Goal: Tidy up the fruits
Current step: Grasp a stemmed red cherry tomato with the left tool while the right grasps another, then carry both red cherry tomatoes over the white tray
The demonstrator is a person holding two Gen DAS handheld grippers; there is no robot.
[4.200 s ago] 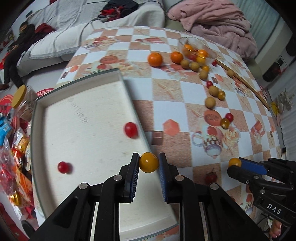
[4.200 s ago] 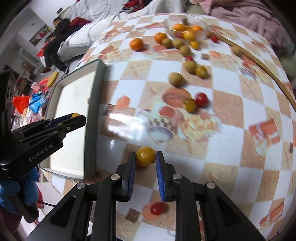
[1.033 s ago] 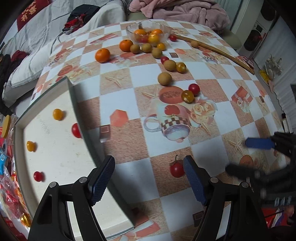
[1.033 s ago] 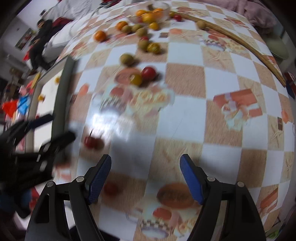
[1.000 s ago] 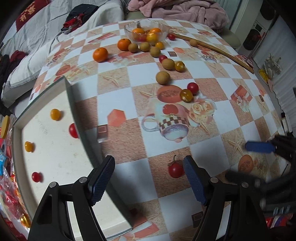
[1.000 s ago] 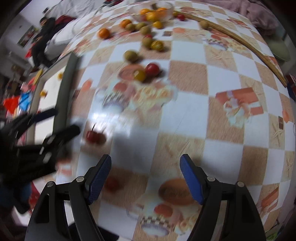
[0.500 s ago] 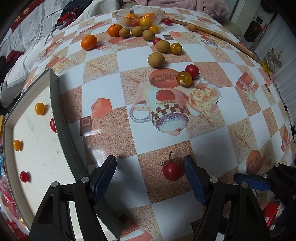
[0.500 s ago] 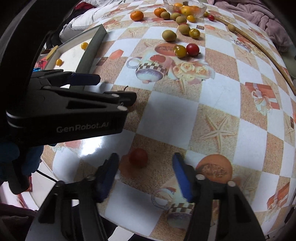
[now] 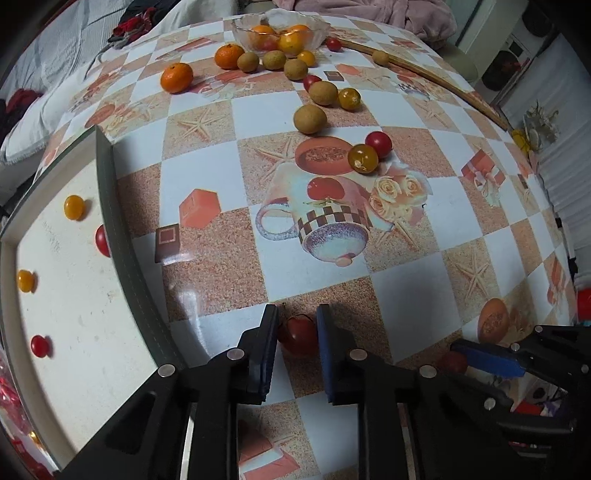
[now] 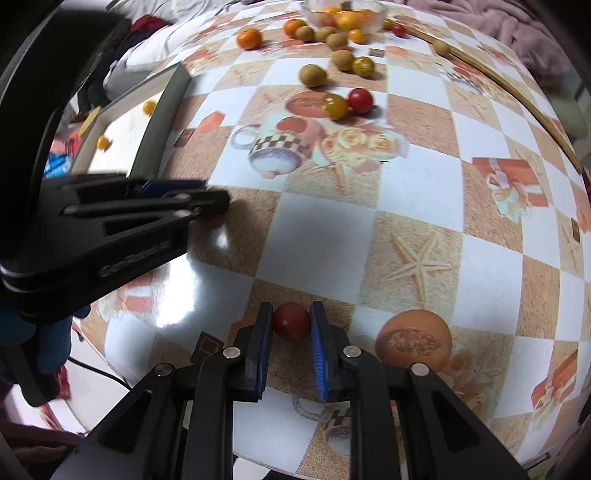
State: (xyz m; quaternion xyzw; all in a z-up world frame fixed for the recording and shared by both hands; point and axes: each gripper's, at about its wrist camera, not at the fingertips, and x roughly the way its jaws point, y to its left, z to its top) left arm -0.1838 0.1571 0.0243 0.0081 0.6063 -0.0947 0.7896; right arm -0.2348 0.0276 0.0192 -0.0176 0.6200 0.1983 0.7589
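My left gripper [image 9: 297, 330] is shut on a red cherry tomato [image 9: 298, 335] resting on the patterned tablecloth, just right of the white tray [image 9: 110, 206]. My right gripper [image 10: 290, 323] is shut on a second red cherry tomato [image 10: 291, 320] near the table's front edge. The tray holds two yellow tomatoes [image 9: 74, 207] and two red ones [image 9: 39, 346]. Loose fruit lies farther back: a yellow and a red tomato [image 9: 378, 144], brown longans [image 9: 309, 118], two oranges [image 9: 176, 77].
A glass bowl [image 9: 280, 31] of fruit stands at the table's far edge. A wooden stick [image 9: 428, 79] lies along the far right. The left gripper's body [image 10: 110, 229] fills the left of the right wrist view. Bedding lies beyond the table.
Both grippers were wide open half a second ago; each has now closed on a red cherry tomato. Since four seconds ago two yellow tomatoes were left in the tray.
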